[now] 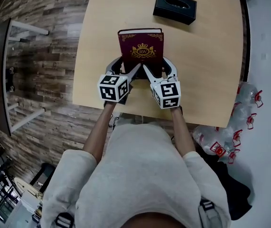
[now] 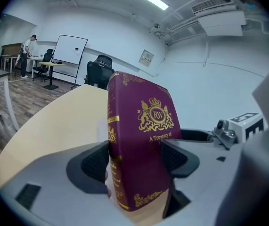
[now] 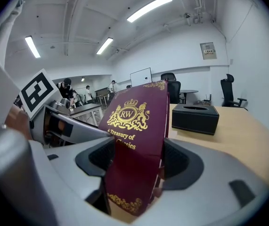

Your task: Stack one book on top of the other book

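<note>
book (image 1: 142, 50): deep maroon cover, gold crowned RW crest, gold scrollwork in the corners, gold bands and lettering down the spine. counter (image 1: 211, 70): plain pale tan. tissue box (image 1: 174, 6): black all over. left claw (image 2: 134, 159) and right claw (image 3: 136, 161): light grey shells, black ribbed pads. marker cubes (image 1: 113, 87): white faces with black square-block patterns. floor (image 1: 45, 80): mixed brown and grey wood planks on one side, plain pale grey on the other. bottles (image 1: 230, 137): clear, red caps. person's top (image 1: 140, 175): light beige-grey.
</note>
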A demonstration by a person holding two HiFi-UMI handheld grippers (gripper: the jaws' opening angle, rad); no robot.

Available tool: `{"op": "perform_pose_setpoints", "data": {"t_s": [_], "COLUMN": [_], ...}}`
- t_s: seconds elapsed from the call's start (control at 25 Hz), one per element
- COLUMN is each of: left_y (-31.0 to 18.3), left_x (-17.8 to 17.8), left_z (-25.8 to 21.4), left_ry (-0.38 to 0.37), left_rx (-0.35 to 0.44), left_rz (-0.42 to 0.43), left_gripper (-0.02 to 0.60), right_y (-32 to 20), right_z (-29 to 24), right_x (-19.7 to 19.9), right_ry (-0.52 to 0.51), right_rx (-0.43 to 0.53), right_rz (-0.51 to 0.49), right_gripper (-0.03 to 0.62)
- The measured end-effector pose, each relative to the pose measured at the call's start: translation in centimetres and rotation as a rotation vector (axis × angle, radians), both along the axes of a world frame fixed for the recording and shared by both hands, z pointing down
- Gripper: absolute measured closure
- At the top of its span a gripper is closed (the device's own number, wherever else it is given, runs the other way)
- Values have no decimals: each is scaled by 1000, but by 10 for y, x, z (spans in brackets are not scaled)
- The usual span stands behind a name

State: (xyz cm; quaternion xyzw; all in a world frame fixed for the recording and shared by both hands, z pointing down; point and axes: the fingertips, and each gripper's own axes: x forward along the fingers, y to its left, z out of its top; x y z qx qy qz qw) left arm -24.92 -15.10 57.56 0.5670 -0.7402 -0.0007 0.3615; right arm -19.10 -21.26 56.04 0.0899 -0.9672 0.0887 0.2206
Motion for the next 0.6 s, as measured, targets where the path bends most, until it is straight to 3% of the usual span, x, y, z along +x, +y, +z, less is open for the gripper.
{"op": "perform_pose_setpoints", "data": {"t_s": [0.6], "left_y": [-8], "left_x": [-10], "left_z": [15], "left_ry": [28], "left_rx": [-31], "left_rz": [5], "left_gripper": [236], "right_y": [-8], "right_z": [20], "right_x": [-8], "right_ry": [33], "right_rx": [-111], "right_rz": [22], "right_gripper": [296]}}
